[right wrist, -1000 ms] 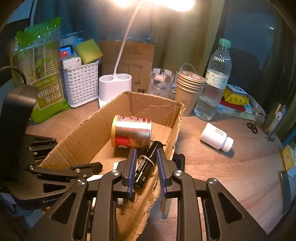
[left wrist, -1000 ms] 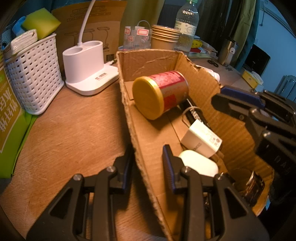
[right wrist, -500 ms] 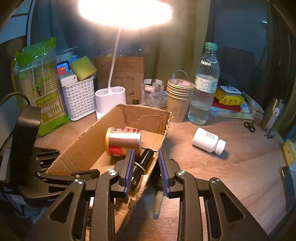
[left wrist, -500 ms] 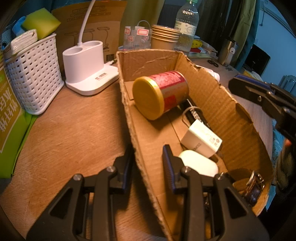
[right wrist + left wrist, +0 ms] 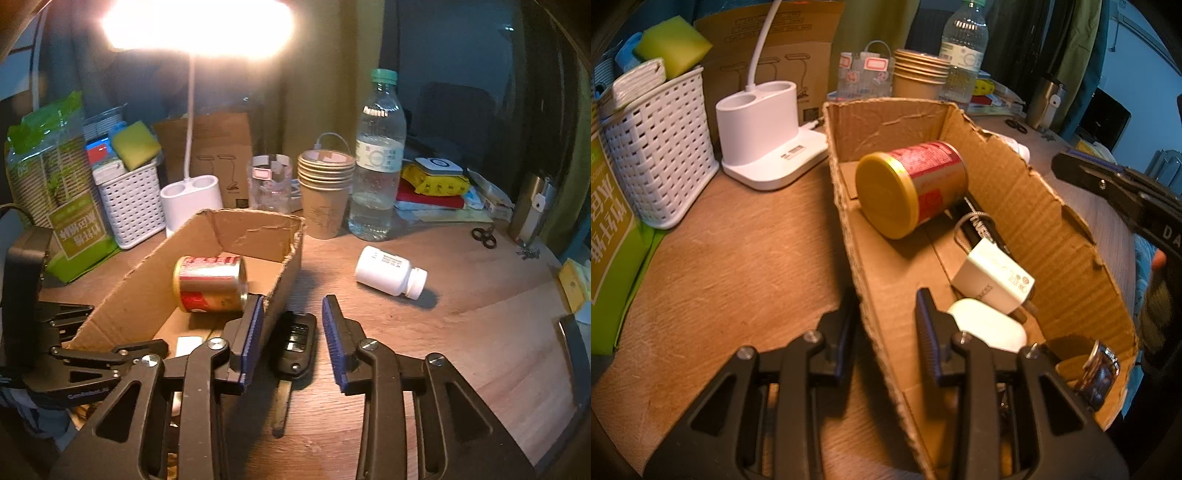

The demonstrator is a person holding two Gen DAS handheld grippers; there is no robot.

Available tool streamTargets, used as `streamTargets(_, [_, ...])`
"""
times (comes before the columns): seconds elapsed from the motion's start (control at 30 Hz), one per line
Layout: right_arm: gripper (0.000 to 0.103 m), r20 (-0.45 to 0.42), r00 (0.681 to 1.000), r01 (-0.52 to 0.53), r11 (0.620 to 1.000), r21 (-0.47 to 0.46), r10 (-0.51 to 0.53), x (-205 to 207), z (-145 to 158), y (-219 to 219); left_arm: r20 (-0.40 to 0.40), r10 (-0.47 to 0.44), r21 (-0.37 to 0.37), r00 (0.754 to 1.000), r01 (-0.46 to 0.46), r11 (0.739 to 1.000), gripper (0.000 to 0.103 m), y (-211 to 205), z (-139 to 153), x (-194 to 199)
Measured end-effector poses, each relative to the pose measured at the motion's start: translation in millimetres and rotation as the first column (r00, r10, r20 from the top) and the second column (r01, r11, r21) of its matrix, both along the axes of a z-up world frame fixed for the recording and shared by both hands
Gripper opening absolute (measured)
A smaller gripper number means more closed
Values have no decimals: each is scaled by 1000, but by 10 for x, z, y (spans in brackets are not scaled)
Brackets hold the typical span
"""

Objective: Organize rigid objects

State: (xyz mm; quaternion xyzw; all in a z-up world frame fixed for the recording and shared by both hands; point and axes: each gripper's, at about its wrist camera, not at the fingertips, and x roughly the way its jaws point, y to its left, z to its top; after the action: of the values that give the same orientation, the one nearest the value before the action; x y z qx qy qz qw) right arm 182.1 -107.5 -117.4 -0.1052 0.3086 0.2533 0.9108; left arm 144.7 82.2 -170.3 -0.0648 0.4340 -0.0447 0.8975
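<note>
1. Since a second ago the right tool (image 5: 291, 332) has pulled back out of the open brown cardboard box (image 5: 255, 236) and now sits outside its right wall, jaws spread wider, gripping nothing.
2. Between those jaws, low in the right wrist view, a black folding car key (image 5: 295, 341) lies flat on the wooden table (image 5: 461, 317), just beside the box wall.
3. Right of centre in that view, a white plastic pill bottle (image 5: 389, 276) lies on its side, well apart from the box.
4. At the bottom centre of the left wrist view, the left tool (image 5: 886, 325) straddles the box's near wall, one finger outside and one inside, jaws partly open; whether they pinch the cardboard I cannot tell.
5. Inside the box lie a red can with a gold lid (image 5: 912, 192), a white charger block (image 5: 993, 280) and a white oval case (image 5: 988, 325).
</note>
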Motion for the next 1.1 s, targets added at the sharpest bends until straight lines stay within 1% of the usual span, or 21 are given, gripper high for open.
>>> streamTargets(0.1, [44,-15,1000,10,1000,8,-10,50,-36,-40,0,0,0,1000,0,1000,34,0,0,0])
streamTargets(0.2, [50,-35,999,17,1000,22,-16,103,-83,-69,0,0,0,1000,0,1000,34,-2,-2,2])
streamTargets(0.57, [52,-129,991,30,999,44,-24,289,-307,-122,0,0,0,1000,0,1000,34,-1,-1,1])
streamTargets(0.73, [55,-169,986,26,996,80,-12,344,-360,-172,0,0,0,1000,0,1000,34,0,0,0])
streamTargets(0.9, [55,-221,975,25,992,127,4,404,-430,-260,0,0,0,1000,0,1000,34,0,-1,0])
streamTargets(1.03, [55,-279,958,-12,985,174,61,437,-504,-272,0,0,0,1000,0,1000,34,-4,-3,2])
streamTargets(1.1, [55,-300,951,-14,980,200,75,461,-532,-291,0,0,0,1000,0,1000,34,0,-1,0])
